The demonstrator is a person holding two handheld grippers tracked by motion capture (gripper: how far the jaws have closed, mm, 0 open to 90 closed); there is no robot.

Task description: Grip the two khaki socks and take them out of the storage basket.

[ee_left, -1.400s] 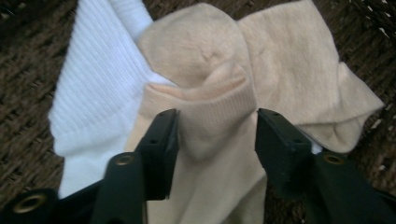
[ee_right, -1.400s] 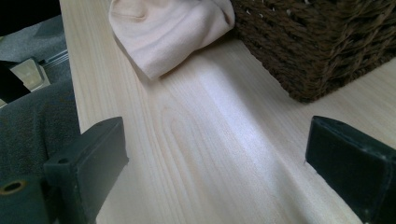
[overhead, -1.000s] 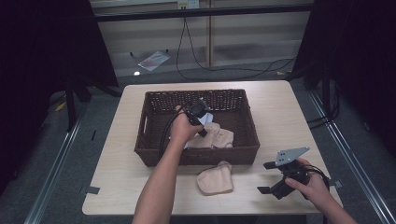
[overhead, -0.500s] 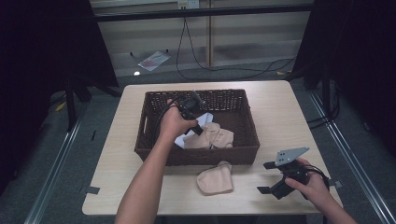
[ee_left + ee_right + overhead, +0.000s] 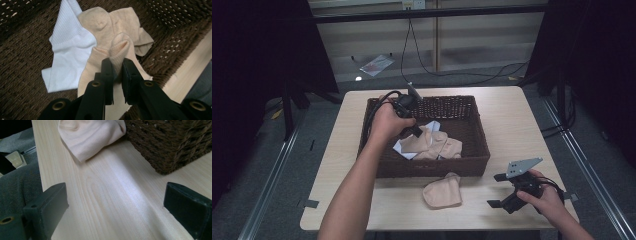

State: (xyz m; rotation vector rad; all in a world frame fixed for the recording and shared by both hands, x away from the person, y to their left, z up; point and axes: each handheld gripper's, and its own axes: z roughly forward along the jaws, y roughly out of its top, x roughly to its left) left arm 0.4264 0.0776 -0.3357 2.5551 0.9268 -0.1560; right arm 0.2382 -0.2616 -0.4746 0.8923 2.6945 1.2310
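Lifting a beige sock (image 5: pixel 117 53) out of the wicker basket (image 5: pixel 377 165), left gripper (image 5: pixel 117 72) clenched on its cuff. Next: carry over the rim, lay beside the beige sock on the bench (image 5: pixel 443 192). Left inside: white sock (image 5: pixel 68 53), another beige sock (image 5: pixel 105 25). Right gripper (image 5: pixel 497 191) released, resting on bench (image 5: pixel 527 130).

Light wooden table (image 5: pixel 532 125), frame centre: dark wicker basket (image 5: pixel 472 165) mid-table; beige sock (image 5: pixel 443 191) lower centre.
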